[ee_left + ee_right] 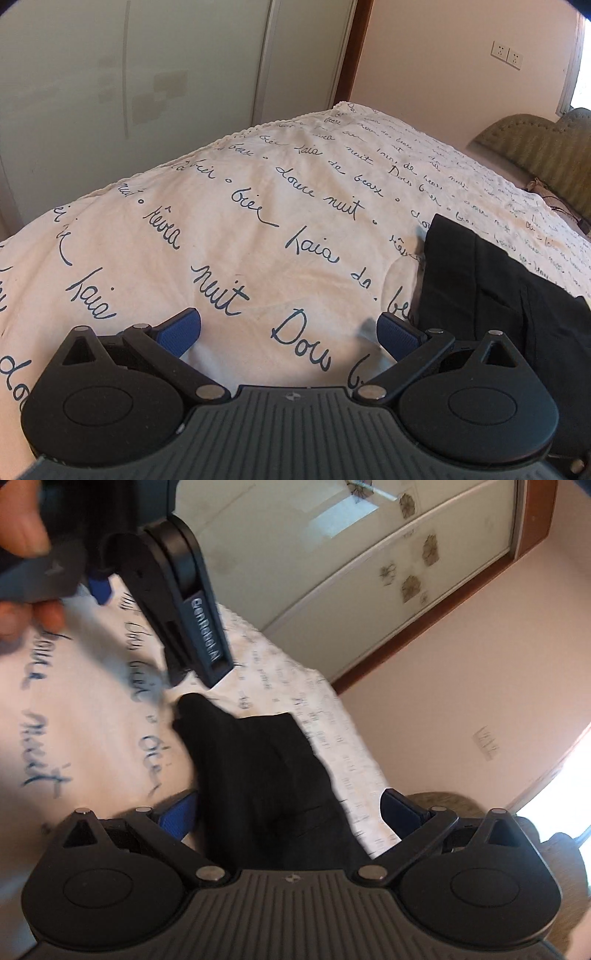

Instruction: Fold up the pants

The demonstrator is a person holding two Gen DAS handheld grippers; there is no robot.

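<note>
The black pants (491, 291) lie folded on the bed at the right of the left wrist view. My left gripper (290, 334) is open and empty over the bedspread, just left of the pants. In the right wrist view the pants (266, 782) lie between the open jaws of my right gripper (291, 816), which hovers above them; the view is blurred. The left gripper's body (173, 602) shows at the upper left of that view, held by a hand.
A white bedspread (221, 229) with dark handwriting print covers the bed. A pale wardrobe (147, 74) stands beyond the bed's far edge. A green padded headboard (535, 147) is at the far right. Wall sockets (506, 54) are on the pink wall.
</note>
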